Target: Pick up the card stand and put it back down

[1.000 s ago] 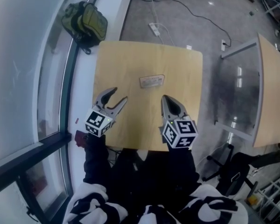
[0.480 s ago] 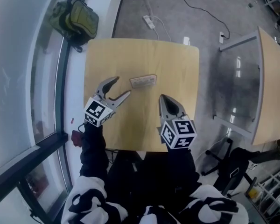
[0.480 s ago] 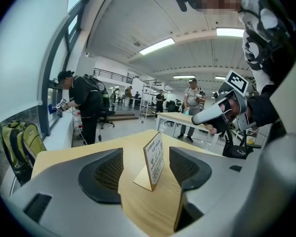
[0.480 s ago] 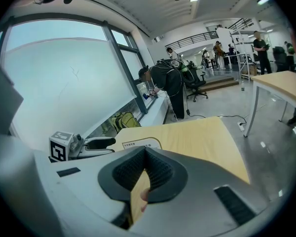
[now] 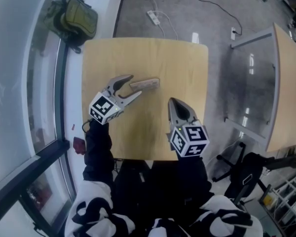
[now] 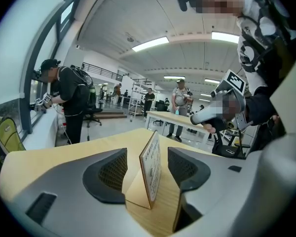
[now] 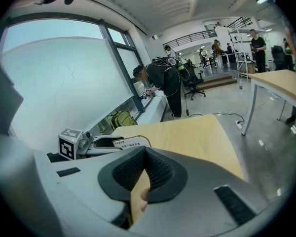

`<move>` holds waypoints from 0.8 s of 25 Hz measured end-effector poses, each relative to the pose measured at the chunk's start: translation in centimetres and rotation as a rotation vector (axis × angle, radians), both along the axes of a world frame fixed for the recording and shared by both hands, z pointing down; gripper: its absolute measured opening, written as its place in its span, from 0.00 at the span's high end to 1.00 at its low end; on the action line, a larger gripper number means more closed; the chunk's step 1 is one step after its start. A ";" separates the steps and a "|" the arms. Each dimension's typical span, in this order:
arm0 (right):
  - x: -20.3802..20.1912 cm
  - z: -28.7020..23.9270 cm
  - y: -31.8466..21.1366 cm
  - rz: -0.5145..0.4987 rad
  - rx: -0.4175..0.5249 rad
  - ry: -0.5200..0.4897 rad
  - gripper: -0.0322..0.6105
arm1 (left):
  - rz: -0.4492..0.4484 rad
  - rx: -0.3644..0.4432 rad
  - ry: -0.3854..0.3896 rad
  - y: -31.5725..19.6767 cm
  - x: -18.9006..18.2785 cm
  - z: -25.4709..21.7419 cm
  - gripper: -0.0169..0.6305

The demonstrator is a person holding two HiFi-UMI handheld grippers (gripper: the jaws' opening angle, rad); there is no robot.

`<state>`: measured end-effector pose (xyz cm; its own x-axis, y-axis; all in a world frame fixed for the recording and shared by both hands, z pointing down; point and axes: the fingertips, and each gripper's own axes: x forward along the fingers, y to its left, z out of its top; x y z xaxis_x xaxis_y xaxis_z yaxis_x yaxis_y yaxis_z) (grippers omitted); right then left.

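A small wooden card stand (image 5: 148,83) with a printed label rests upright on the light wood table (image 5: 187,63), left of centre. My left gripper (image 5: 134,86) reaches it from the left, and the stand's near end sits between the spread jaws. In the left gripper view the card stand (image 6: 152,164) appears edge-on between the two pads with a gap on each side; the jaws have just been closing slightly around it. My right gripper (image 5: 173,103) hovers over the table's near right part, shut and empty. It looks towards the card stand (image 7: 130,143).
A green backpack (image 5: 74,21) lies on the floor by the window, beyond the table's far left corner. A second table (image 5: 286,83) stands at the right, an office chair (image 5: 246,174) at the lower right. People stand far off in both gripper views.
My left gripper has moved forward and right, from well short of the card stand to around its near end, with jaws spread wider. The right gripper has barely shifted.
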<state>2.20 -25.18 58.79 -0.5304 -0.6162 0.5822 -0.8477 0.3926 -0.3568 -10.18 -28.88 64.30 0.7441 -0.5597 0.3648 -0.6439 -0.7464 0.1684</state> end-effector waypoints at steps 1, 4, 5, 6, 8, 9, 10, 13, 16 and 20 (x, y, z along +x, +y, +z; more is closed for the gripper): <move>0.1 0.1 0.0 0.000 -0.003 0.000 0.92 | 0.013 -0.002 0.008 -0.1 0.4 0.1 0.55; 0.4 0.3 0.1 0.000 -0.009 0.002 0.92 | 0.049 -0.014 0.022 -0.4 1.3 0.5 0.56; 0.5 0.4 0.1 0.000 -0.011 0.003 0.92 | 0.059 -0.016 0.026 -0.5 1.6 0.5 0.56; 0.5 0.4 0.1 0.000 -0.012 0.002 0.92 | 0.069 -0.018 0.035 -0.6 1.9 0.6 0.57; 0.8 0.4 0.2 0.002 -0.013 0.002 0.92 | 0.090 -0.024 0.059 -0.7 2.5 0.8 0.58; 0.9 0.3 0.2 0.003 -0.013 0.003 0.92 | 0.100 -0.025 0.069 -0.8 2.8 0.8 0.60; 1.0 0.3 0.2 0.004 -0.013 0.003 0.92 | 0.110 -0.027 0.079 -0.9 3.1 0.8 0.62; 1.1 0.4 0.2 0.007 -0.012 0.003 0.92 | 0.147 -0.035 0.100 -1.0 3.9 1.0 0.69; 1.4 0.4 0.3 0.011 -0.014 0.002 0.92 | 0.175 -0.041 0.115 -1.1 4.8 1.0 0.76; 1.8 0.2 0.4 0.019 -0.011 0.001 0.92 | 0.190 -0.050 0.132 -1.1 5.3 1.0 0.83</move>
